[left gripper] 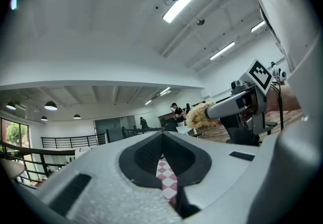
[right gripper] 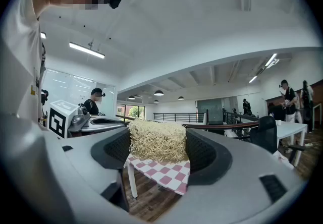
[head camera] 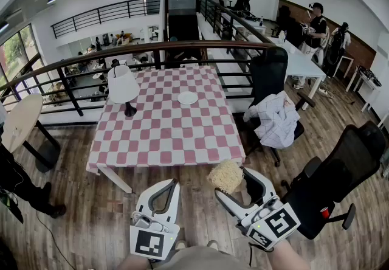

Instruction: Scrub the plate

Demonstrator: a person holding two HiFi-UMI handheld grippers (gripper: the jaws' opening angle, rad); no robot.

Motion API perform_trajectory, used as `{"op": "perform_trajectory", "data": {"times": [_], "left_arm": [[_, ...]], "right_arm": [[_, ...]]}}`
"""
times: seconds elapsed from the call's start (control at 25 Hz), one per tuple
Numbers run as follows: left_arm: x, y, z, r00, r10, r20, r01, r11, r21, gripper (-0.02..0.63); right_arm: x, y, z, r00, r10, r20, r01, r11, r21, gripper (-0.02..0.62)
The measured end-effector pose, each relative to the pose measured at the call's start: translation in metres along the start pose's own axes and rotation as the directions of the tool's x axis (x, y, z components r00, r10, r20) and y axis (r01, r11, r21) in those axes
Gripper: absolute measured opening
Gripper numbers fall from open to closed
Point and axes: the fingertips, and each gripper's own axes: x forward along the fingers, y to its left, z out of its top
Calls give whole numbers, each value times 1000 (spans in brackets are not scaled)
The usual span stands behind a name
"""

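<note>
A small white plate (head camera: pixel 187 98) lies on the far half of the table with a pink-and-white checked cloth (head camera: pixel 167 135), well ahead of both grippers. My right gripper (head camera: pixel 231 182) is held low in front of the table's near edge, shut on a straw-coloured scrubber (head camera: pixel 225 176). In the right gripper view the scrubber (right gripper: pixel 158 140) fills the gap between the jaws, with the table's corner below it. My left gripper (head camera: pixel 172 183) hangs beside it to the left, its jaws shut with nothing held. The left gripper view shows the right gripper (left gripper: pixel 237 107) with the scrubber (left gripper: pixel 202 115).
A white table lamp (head camera: pixel 123 86) stands on the table's left side. A black office chair draped with a white garment (head camera: pixel 272 117) is at the table's right, another black chair (head camera: pixel 340 171) nearer right. A railing (head camera: pixel 152 50) runs behind the table. A round table (head camera: pixel 21 120) stands left.
</note>
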Motion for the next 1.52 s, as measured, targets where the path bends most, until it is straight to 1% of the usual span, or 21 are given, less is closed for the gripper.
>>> {"op": "perform_trajectory", "data": {"times": [0.24, 0.56, 0.68, 0.8, 1.0, 1.16, 1.32, 1.4, 1.52], "left_arm": [[2, -4, -4, 1000, -5, -10, 5, 1000, -4, 14], [20, -21, 2, 1000, -3, -5, 3, 1000, 5, 14], [27, -29, 2, 1000, 14, -12, -14, 1000, 23, 14], [34, -39, 5, 999, 35, -6, -35, 999, 18, 14], [45, -60, 9, 999, 45, 0, -45, 999, 23, 14], [48, -64, 10, 996, 83, -10, -83, 996, 25, 14], [55, -66, 7, 995, 99, -31, -97, 995, 34, 14], [62, -66, 5, 994, 99, -34, -99, 995, 18, 14], [74, -57, 1, 995, 101, -15, -102, 993, -63, 14]], "right_arm": [[-4, -5, -1, 1000, -3, 16, 2, 1000, 10, 333], [-16, -19, -1, 1000, 13, 8, -13, 999, -33, 333], [-25, -29, 0, 1000, 20, 16, -19, 999, -45, 333], [-35, -40, -2, 999, 23, 27, -22, 999, -47, 333], [-48, -57, -14, 999, 33, 28, -32, 999, -28, 333], [-55, -67, -15, 997, 57, 48, -57, 998, -7, 333], [-57, -84, -18, 997, 52, 61, -52, 999, 2, 334], [-58, -93, -21, 997, 53, 63, -54, 999, 10, 333], [-54, -108, -22, 992, 86, 90, -92, 993, 72, 333]]}}
